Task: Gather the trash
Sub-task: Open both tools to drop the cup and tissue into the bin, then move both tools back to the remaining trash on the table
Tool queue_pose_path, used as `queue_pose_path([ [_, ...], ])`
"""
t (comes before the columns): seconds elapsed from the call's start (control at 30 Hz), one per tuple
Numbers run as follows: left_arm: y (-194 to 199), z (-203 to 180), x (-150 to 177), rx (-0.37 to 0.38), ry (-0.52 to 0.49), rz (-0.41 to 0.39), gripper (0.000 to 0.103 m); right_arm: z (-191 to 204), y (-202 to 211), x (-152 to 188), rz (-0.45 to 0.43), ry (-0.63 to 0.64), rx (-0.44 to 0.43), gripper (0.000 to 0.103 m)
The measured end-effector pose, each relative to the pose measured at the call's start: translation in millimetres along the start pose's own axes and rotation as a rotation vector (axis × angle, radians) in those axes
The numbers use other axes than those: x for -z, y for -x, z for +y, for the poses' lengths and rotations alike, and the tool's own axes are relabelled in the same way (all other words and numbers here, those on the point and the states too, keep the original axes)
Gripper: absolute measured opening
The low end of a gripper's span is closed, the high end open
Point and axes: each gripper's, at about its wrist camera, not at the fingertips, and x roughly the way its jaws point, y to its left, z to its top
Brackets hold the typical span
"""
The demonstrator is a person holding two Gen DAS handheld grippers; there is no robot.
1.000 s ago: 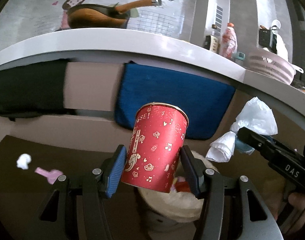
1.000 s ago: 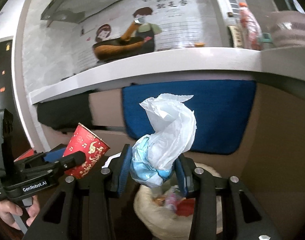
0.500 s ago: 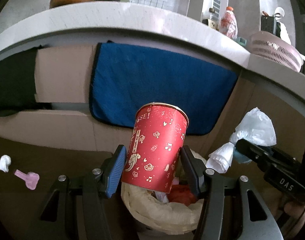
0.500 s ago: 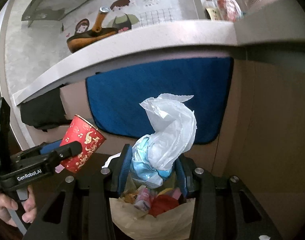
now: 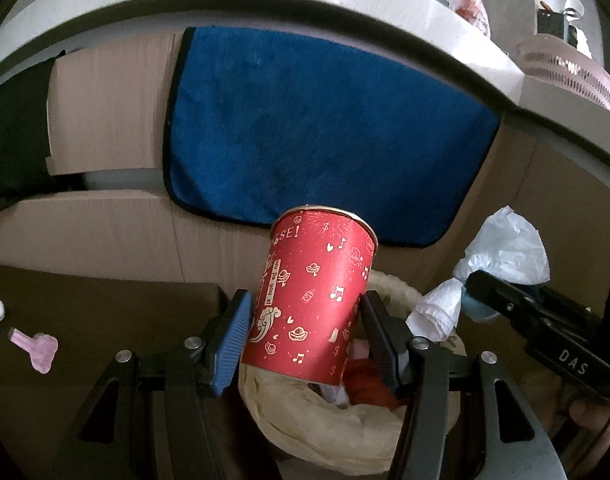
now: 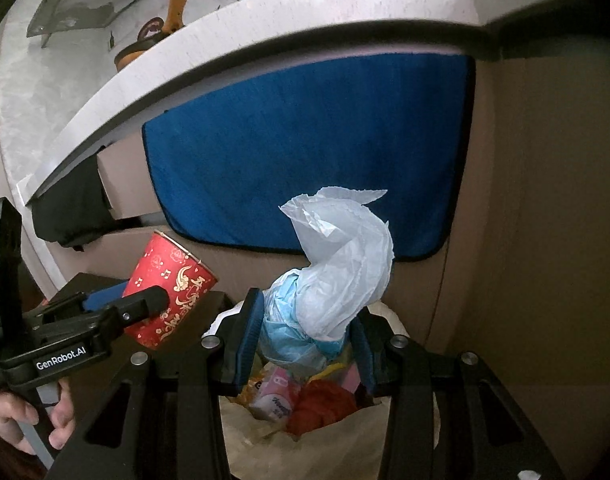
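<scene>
Beneath the desk edge, the left tool [image 5: 305, 332] grips the red cup [image 5: 311, 300] tilted directly above the lined bin [image 5: 345, 432], the right tool [image 6: 305, 336] clamping crumpled wrappers [image 6: 333, 280] likewise overhead.

Both grippers are black, angular, two-fingered tools with triangular cut-outs in the finger arms and round silver screws at the joints. Left gripper [image 5: 305, 340] has blue ribbed pads [image 5: 231, 340] on its fingers; seen from the side, white "GenRobot.AI" lettering on its body. Right gripper [image 6: 307, 340] has matching blue pads [image 6: 247, 338]; its side reads "DAS". A bare hand [image 6: 29, 420] wraps the left handle.
</scene>
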Motion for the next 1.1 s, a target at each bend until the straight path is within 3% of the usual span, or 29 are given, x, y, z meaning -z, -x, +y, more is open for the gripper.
queue_pose_path([
  [0.2, -17.7, -0.4, 2.0, 0.03, -0.009, 0.061, 0.058, 0.4, -11.9, 1.3, 0.02, -0.004, 0.001, 0.039],
  [0.33, -31.5, 3.4, -2.8, 0.121, -0.001, 0.11, 0.059, -0.4, -15.2, 1.1, 0.011, -0.007, 0.021, 0.042],
  [0.43, -33.5, 16.5, -8.7, 0.153, 0.048, 0.124, 0.06, -0.2, -17.0, 1.9, 0.009, -0.017, 0.03, 0.068],
  [0.6, -14.1, 35.6, -18.2, 0.125, 0.04, 0.085, 0.061, -0.5, -12.4, 3.4, -0.001, -0.04, 0.043, 0.069],
  [0.83, 36.4, 107.6, -15.9, -0.062, 0.047, 0.012, 0.061, 10.1, -1.7, 0.5, -0.019, -0.069, 0.023, 0.069],
  [1.1, 88.3, 262.2, 8.1, -0.309, 0.213, -0.008, 0.061, 71.5, -14.0, -2.4, -0.018, 0.009, -0.055, 0.069],
])
